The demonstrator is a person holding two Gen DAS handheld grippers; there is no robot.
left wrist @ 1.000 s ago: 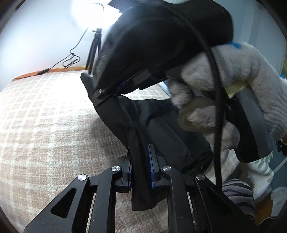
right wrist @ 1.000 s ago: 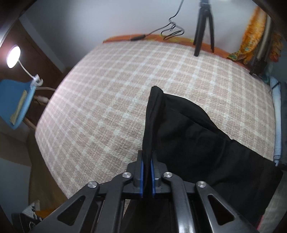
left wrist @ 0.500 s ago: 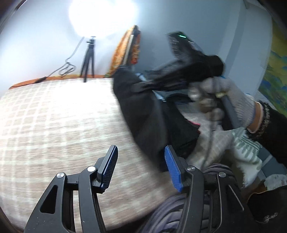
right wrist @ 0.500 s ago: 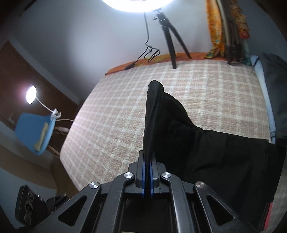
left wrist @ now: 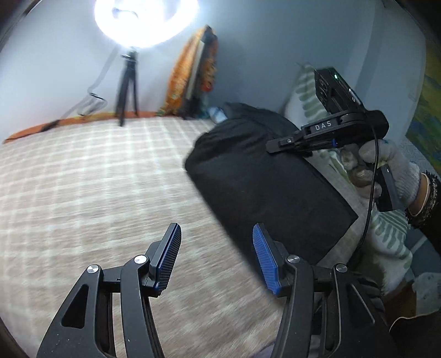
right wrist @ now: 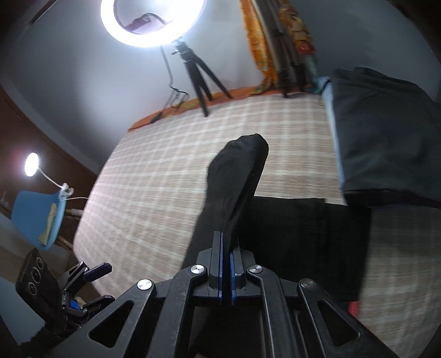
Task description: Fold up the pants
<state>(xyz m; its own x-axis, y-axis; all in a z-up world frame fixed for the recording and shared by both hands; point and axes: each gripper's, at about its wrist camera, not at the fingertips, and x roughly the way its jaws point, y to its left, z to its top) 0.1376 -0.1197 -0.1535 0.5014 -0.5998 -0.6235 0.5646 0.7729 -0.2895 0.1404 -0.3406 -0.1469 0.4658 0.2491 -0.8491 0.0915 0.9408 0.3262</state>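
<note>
my left tongs (left wrist: 216, 257) gaping, nothing in them, over checked bed (left wrist: 82, 192) | my right tongs (right wrist: 225, 271) clamped on black pants (right wrist: 234, 187), fold lifted, rest lying on bed | far: dark clothes stack (right wrist: 386, 132), tripod (right wrist: 198, 74), ring light (right wrist: 153, 20)

Black fabric pants (right wrist: 289, 236), partly folded, lying on the beige checked bed cover; one folded edge (right wrist: 237, 176) lifted upright into a narrow rounded peak, the remainder spread flat towards the bed's right side. Left wrist view: the raised cloth (left wrist: 261, 187) forms a smooth, dark, slanting slab
</note>
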